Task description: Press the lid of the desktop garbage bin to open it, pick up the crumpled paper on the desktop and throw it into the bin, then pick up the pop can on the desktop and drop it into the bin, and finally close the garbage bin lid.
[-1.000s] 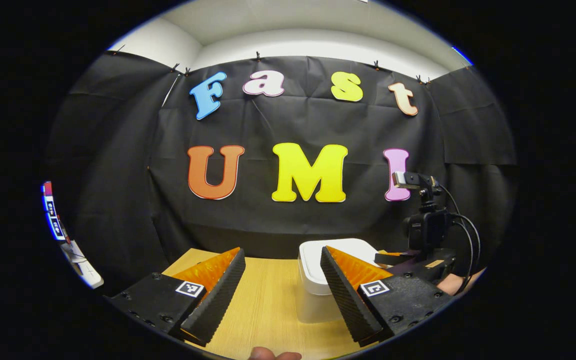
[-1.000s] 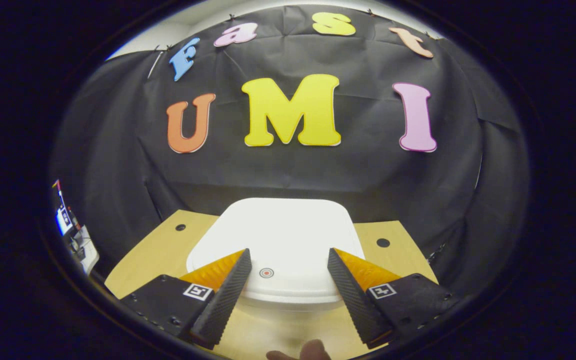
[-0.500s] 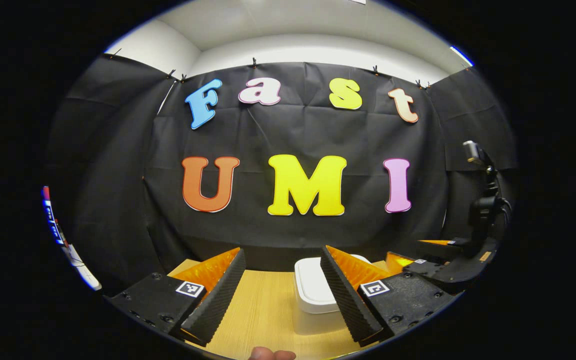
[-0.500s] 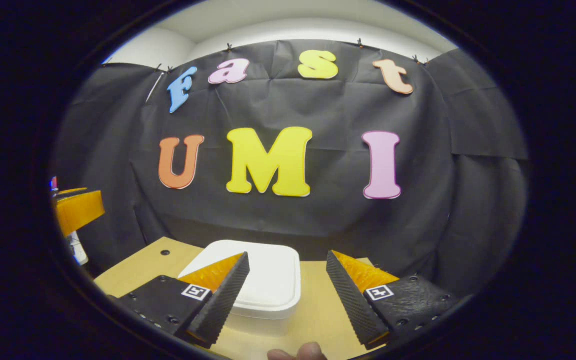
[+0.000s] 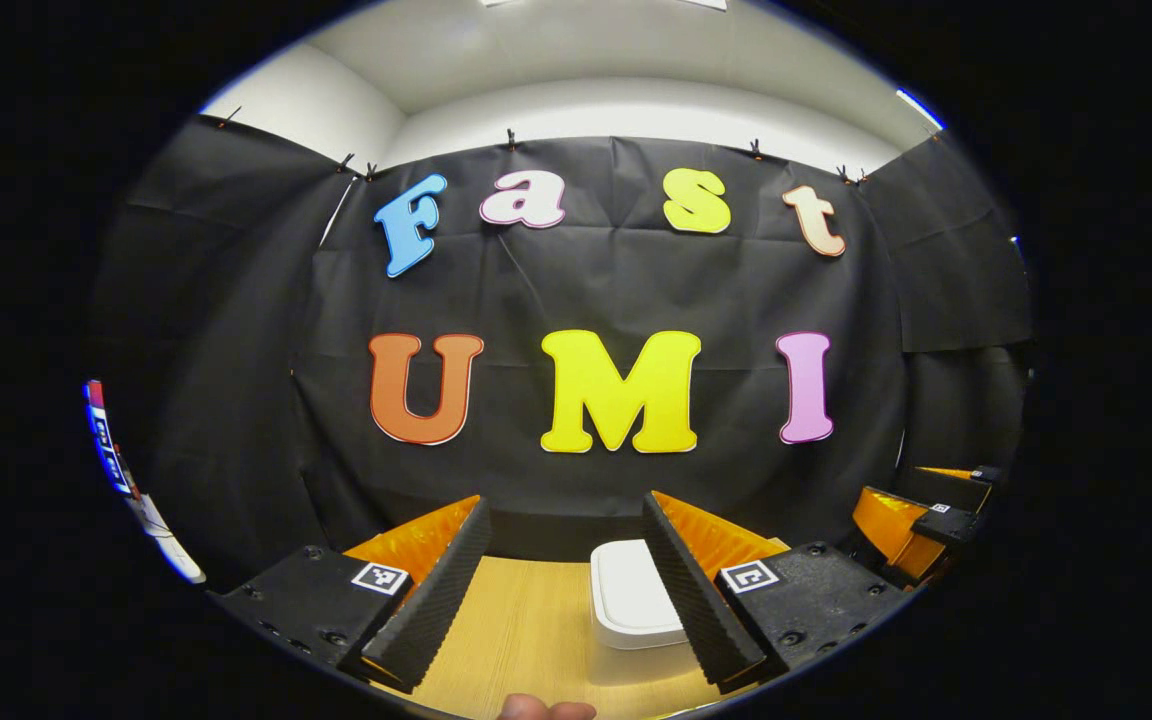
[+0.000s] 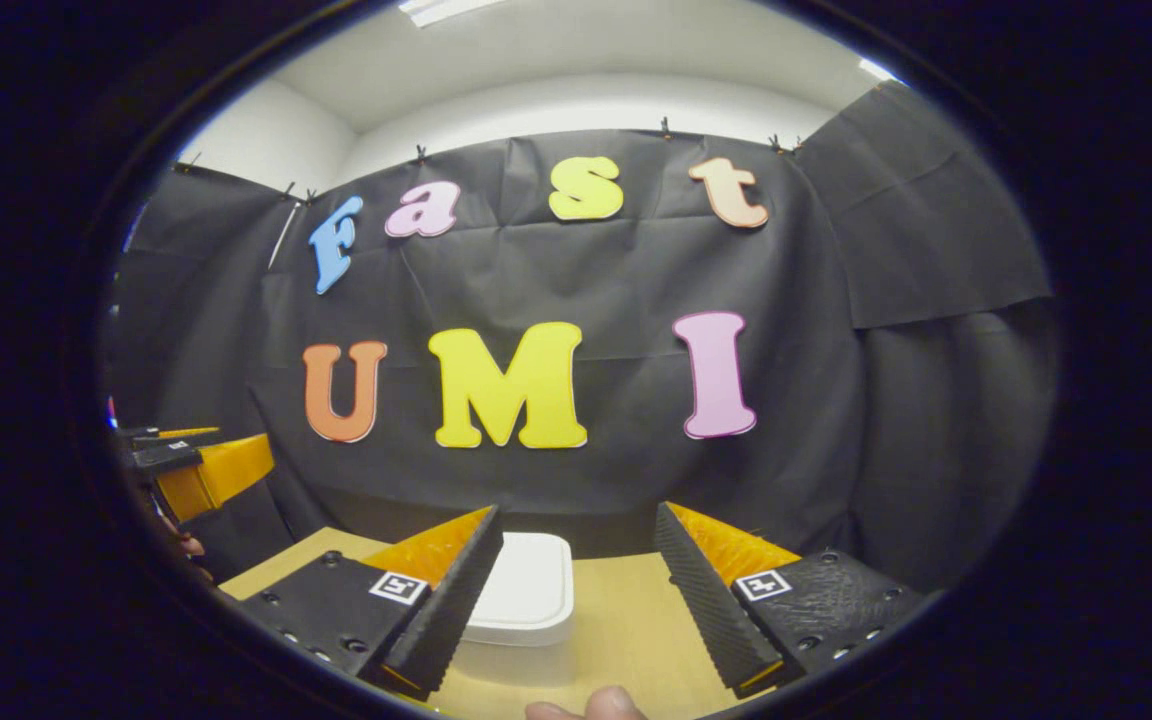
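In the left gripper view, the left tongs stand spread wide with nothing between their fingers, held above the wooden bench. The white garbage bin sits on the bench ahead of them, its lid shut and flat. The bin lies toward the right-hand finger of these tongs: that finger's inner edge crosses in front of the bin's right side, while the left-hand finger is well apart from it, with bare bench between. No finger touches the bin. A fingertip of the person's hand shows at the bottom edge. Far off at the right edge the right tongs appear, clear of the bin.

In the right gripper view, the right tongs are likewise spread, gripping nothing, raised over the bench. Here the bin lies toward the left-hand finger, which overlaps its left side, while the right-hand finger stands well apart from it across open wood. The lid is down. A fingertip of the holding hand peeks in at the bottom. The left tongs show at the far left edge, away from the bin.
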A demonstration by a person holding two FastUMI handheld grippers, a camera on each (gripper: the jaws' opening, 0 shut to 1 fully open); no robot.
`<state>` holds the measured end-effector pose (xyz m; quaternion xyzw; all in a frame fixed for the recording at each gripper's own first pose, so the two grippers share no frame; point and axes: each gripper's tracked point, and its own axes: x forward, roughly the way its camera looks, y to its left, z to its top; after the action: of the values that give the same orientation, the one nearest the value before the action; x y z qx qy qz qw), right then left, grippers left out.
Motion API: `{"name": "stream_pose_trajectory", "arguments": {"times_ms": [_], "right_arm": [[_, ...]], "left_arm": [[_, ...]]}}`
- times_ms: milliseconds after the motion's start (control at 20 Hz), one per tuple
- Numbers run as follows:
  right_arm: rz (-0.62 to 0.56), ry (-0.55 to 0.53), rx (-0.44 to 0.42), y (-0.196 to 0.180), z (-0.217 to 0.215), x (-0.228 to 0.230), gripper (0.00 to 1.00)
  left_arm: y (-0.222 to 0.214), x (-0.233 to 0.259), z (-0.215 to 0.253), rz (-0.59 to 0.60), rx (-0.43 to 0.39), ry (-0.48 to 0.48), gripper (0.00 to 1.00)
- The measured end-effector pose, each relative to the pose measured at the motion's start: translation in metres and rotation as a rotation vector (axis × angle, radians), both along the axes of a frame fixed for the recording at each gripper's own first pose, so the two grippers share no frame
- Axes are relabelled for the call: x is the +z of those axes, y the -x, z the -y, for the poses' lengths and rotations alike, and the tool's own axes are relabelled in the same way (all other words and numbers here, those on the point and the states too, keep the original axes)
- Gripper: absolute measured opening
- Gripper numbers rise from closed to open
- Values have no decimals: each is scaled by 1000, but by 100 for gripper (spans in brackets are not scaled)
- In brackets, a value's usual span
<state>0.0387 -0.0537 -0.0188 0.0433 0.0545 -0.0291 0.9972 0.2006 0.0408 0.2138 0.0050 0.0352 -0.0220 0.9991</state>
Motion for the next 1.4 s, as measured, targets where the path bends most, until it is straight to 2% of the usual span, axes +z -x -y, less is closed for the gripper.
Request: {"name": "stream_pose_trajectory", "arguments": {"times_ms": [250, 300, 400, 450, 650, 950, 1400], "right_arm": [[46, 37, -4, 0, -3, 13, 95], [54, 37, -2, -1, -5, 15, 92], [64, 50, 5, -4, -9, 16, 95], [64, 54, 10, -5, -11, 16, 99], [61, 56, 27, -7, -21, 14, 95], [62, 56, 25, -9, -20, 14, 96], [48, 40, 60, -12, -28, 10, 96]], "left_arm": [[4, -4, 0, 5, 8, -9, 97], [4, -4, 1, 4, 6, -7, 97], [3, -5, 3, 4, -1, -8, 97], [4, -7, 3, 4, -4, -11, 97], [5, -7, 2, 7, -4, -18, 97], [6, -8, 5, 5, -9, -22, 97], [10, -7, -4, 7, 32, -22, 97]]}}
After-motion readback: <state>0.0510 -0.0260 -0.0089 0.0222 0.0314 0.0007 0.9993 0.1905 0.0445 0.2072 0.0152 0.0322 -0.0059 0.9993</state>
